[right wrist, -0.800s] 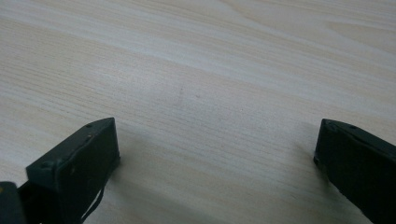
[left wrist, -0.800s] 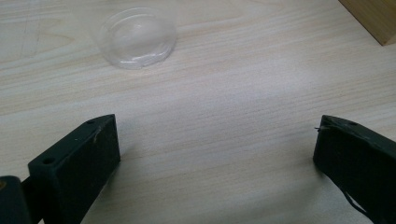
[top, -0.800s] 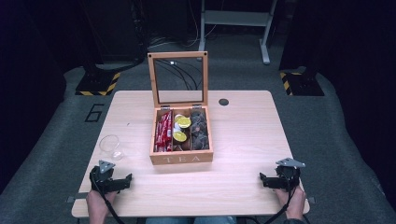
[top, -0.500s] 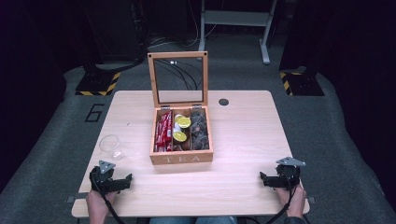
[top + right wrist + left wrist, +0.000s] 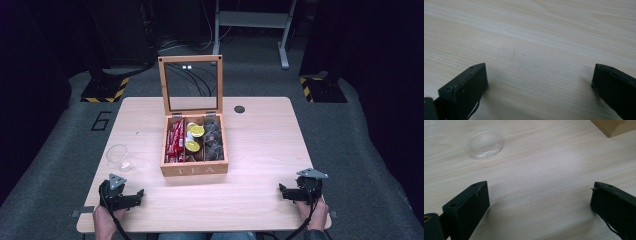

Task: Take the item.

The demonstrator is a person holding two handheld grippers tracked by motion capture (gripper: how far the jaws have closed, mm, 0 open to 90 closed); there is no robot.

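Left gripper [image 5: 131, 196] and right gripper [image 5: 286, 192]: blocky black jaws spread wide, nothing held, low over the pale wood-grain table [image 5: 260, 145] near its front corners. Clear round glass bowl [image 5: 118, 155] just ahead of the left one. Centre: wooden tea box [image 5: 194, 168], glass lid up. Compartments: red sachets [image 5: 175, 140], yellow-topped pods [image 5: 194, 137], dark bags [image 5: 213, 140].

Table [image 5: 260, 145]: pale wood, fine straight grain. Tea box [image 5: 194, 169]: light brown wood, "TEA" on the front; lid [image 5: 190, 85] clear in a wooden frame. Contents: red packets [image 5: 175, 141], yellow discs [image 5: 194, 138], dark grey bags [image 5: 214, 141]. Glass bowl [image 5: 118, 156]: clear. Grippers: black, grey top plates. Floor [image 5: 60, 135]: grey, black-and-yellow striped patches.
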